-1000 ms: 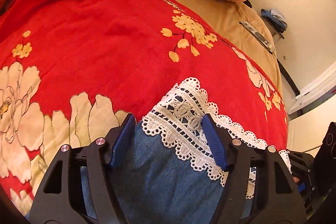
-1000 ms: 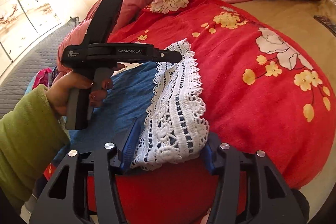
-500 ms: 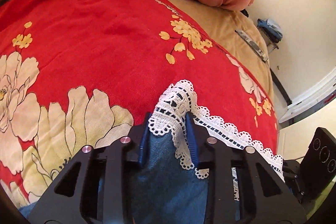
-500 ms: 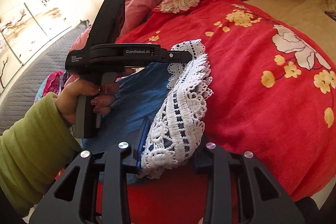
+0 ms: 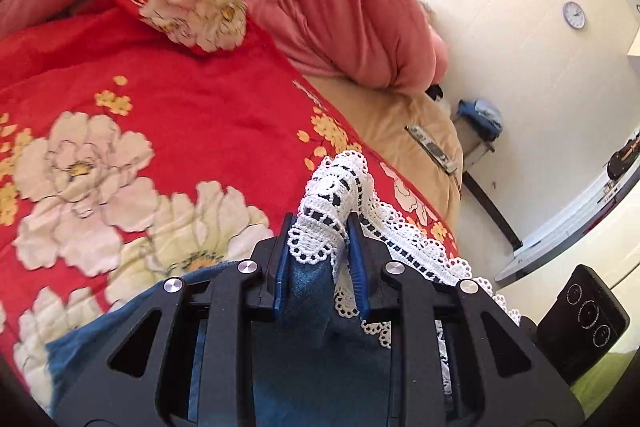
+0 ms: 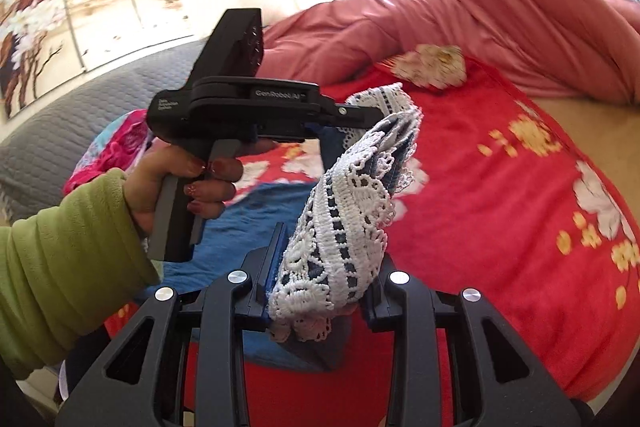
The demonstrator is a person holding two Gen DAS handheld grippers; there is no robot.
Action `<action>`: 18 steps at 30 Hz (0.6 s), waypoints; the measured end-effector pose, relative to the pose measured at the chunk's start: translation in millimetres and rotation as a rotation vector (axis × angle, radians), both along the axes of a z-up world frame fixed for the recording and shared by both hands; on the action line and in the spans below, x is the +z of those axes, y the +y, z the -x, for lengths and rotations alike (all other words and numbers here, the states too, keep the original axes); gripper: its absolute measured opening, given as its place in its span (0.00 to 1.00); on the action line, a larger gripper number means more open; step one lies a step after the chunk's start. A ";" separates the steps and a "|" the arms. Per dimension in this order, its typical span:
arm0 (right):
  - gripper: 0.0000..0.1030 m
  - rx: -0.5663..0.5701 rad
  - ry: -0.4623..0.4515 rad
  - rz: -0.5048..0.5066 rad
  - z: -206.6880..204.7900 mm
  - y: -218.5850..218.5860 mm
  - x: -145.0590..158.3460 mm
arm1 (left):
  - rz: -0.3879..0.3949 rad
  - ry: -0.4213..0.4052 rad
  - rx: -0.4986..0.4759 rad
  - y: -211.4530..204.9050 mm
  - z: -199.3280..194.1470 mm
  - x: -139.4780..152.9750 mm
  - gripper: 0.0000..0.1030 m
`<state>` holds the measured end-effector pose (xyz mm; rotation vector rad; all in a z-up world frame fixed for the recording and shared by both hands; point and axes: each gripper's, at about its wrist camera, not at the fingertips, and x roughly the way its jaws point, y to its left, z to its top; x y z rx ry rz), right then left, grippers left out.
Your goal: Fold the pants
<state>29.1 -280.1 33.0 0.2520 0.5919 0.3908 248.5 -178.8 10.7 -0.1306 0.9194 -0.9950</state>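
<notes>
both grippers, left (image 5: 320, 259) and right (image 6: 324, 267), have just closed on the pants' (image 5: 316, 291) lace hem (image 6: 344, 227) and lifted it off the red blanket (image 5: 160, 107); the fold can begin.

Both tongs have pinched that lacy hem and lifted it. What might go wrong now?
Left tongs and right tongs grip mostly openwork lace trim, so it might snag or slip. The denim pants hang slack between them, so the fold may land crooked on the red blanket.
</notes>
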 end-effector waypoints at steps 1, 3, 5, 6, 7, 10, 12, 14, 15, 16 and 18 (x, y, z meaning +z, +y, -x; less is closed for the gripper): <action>0.29 0.013 -0.008 0.002 -2.6 7.1 4.6 | 0.007 -0.005 0.011 11.9 1.5 3.4 0.17; 0.29 0.059 -0.027 0.016 -7.4 28.6 15.7 | 0.021 -0.003 0.039 33.4 3.9 8.3 0.17; 0.29 0.099 -0.035 0.040 -10.5 47.6 21.0 | 0.030 0.005 0.064 48.5 4.8 10.0 0.17; 0.29 0.119 -0.037 0.053 -12.0 57.6 22.2 | 0.028 0.002 0.082 59.6 7.3 10.6 0.17; 0.29 0.142 -0.038 0.074 -14.2 69.9 21.8 | 0.033 0.002 0.091 67.4 8.7 9.8 0.17; 0.29 0.189 -0.024 0.142 -21.1 98.6 10.9 | 0.025 0.035 0.142 88.7 7.3 -2.6 0.17; 0.29 0.211 0.002 0.171 -25.4 112.1 0.0 | 0.008 0.079 0.200 102.3 4.7 -14.2 0.19; 0.29 0.226 0.031 0.212 -28.4 124.4 -11.7 | 0.022 0.129 0.260 118.2 5.1 -23.5 0.21; 0.29 0.235 0.048 0.232 -30.0 129.3 -18.1 | 0.042 0.146 0.295 129.2 8.0 -26.3 0.22; 0.29 0.242 0.056 0.242 -29.6 133.6 -22.5 | 0.086 0.159 0.322 141.5 11.6 -27.4 0.27; 0.29 0.264 0.064 0.267 -28.7 143.7 -28.7 | 0.177 0.164 0.375 166.5 20.7 -26.4 0.38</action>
